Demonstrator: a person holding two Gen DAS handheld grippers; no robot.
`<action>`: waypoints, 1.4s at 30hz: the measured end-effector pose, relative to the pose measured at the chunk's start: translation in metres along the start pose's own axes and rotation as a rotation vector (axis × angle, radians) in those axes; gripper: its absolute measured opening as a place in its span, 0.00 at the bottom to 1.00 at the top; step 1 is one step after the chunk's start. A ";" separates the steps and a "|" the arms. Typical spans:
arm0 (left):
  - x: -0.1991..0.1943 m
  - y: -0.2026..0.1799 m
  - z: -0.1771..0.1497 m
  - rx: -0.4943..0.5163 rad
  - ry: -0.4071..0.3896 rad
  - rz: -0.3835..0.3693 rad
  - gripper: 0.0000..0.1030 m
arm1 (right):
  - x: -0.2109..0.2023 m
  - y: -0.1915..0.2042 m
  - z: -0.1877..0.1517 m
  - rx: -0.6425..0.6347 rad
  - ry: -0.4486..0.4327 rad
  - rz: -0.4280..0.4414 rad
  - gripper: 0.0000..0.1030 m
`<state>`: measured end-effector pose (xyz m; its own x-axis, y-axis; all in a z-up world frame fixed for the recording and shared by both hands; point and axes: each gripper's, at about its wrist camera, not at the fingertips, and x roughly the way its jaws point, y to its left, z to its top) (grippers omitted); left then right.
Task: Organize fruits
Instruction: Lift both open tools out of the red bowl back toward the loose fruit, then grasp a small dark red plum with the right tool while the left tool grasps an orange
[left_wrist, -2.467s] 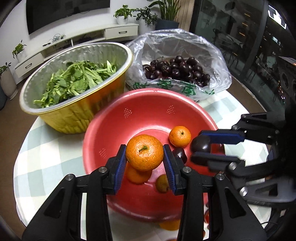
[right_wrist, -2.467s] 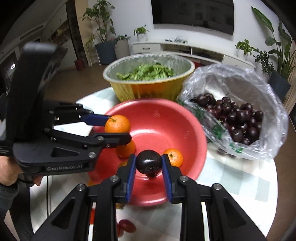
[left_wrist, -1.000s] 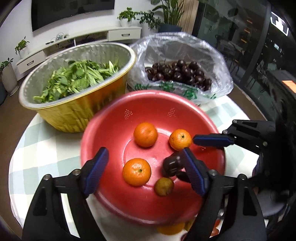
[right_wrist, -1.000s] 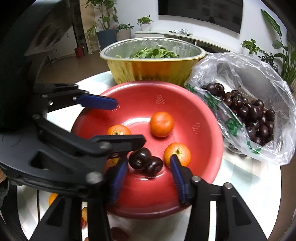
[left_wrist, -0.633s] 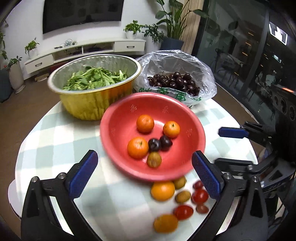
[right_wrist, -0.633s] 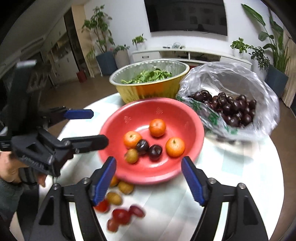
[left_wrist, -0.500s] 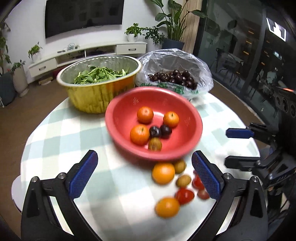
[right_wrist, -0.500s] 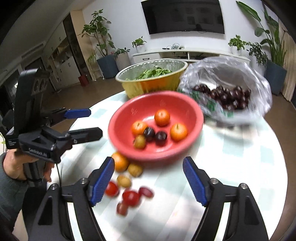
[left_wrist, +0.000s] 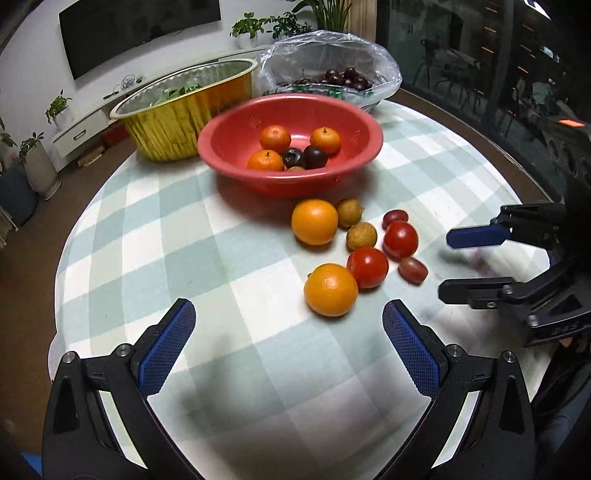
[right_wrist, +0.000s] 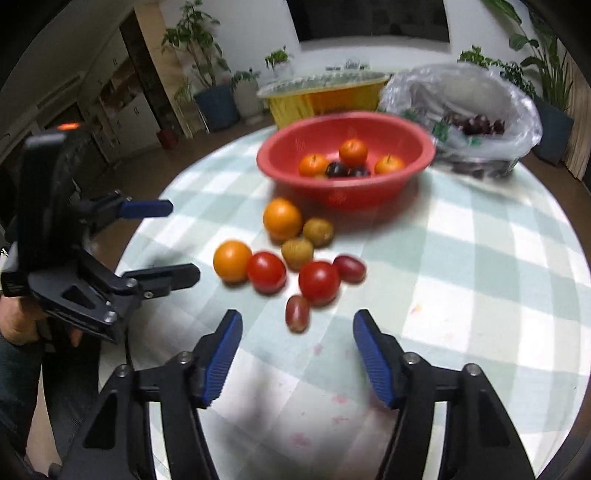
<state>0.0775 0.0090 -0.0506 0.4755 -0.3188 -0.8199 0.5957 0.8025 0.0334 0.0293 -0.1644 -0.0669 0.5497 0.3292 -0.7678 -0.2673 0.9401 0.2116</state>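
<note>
You have pulled both grippers back from the red bowl (left_wrist: 290, 122) since dropping the orange and the dark plum into it, and they now hover low over the near edge of the table (left_wrist: 184, 229). Left of the bowl stands the gold basin (left_wrist: 184, 107) of greens, touching or nearly touching its rim. Your left gripper (left_wrist: 288, 343) is spread wide and empty, with the loose fruit lying ahead of it, in front of the bowl. Leftmost of that cluster are two oranges (left_wrist: 314, 221), one just in front of the bowl and one nearer you; they are firm and round, so close across the widest part or they will likely roll away. Beside them sit two small brown fruits (left_wrist: 361, 236), light and easy to nudge. Next come two tomatoes (left_wrist: 367, 266) and two reddish grape tomatoes (left_wrist: 413, 269); these are probably smooth, soft-skinned and slippery, so squeeze gently around the middle. Right of the cluster, your right gripper (right_wrist: 297, 354) is also wide and empty, the nearest grape tomato just ahead of it. Behind the bowl to the right is the cherry bag (left_wrist: 332, 70).
</note>
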 end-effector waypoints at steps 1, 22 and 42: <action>0.001 0.001 -0.001 0.001 0.006 -0.001 1.00 | 0.004 0.000 -0.001 0.007 0.020 0.002 0.58; 0.024 0.007 0.012 0.057 0.048 -0.042 1.00 | 0.036 0.020 0.000 -0.102 0.078 -0.131 0.33; 0.057 0.007 0.016 0.103 0.130 -0.158 0.72 | 0.018 0.005 0.000 -0.026 0.073 -0.047 0.18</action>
<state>0.1189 -0.0112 -0.0876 0.2876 -0.3631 -0.8863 0.7219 0.6903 -0.0486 0.0382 -0.1534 -0.0796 0.5033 0.2765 -0.8187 -0.2639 0.9513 0.1592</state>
